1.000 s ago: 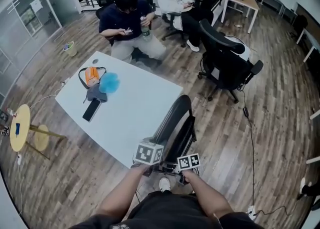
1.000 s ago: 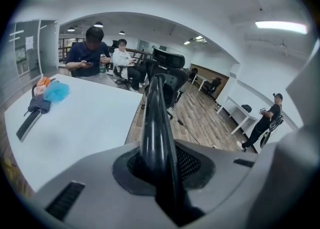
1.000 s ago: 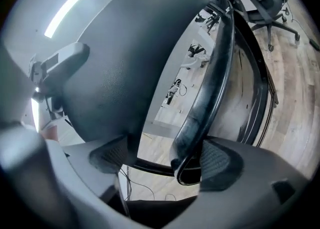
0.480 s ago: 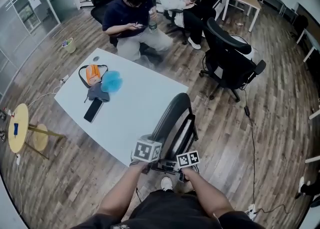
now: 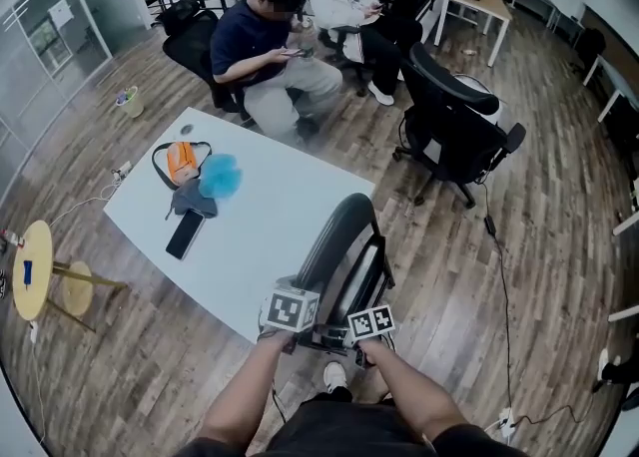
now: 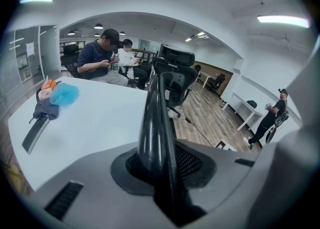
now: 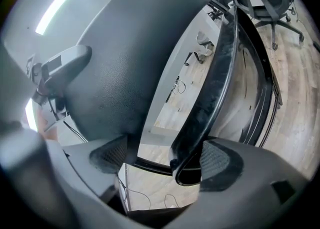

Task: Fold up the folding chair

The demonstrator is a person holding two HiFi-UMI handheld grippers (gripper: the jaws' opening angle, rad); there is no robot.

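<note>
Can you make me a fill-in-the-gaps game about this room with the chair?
1. The folding chair is coloured ____.
2. The dark phone lies flat on the white ____.
3. The fluffy thing beside the orange bag is coloured ____.
Missing words: black; table; blue.

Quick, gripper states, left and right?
Left gripper: closed on a frame tube of the folding chair; jaws have just been opening slightly.
Right gripper: closed across the chair's seat edge and frame tube.
</note>
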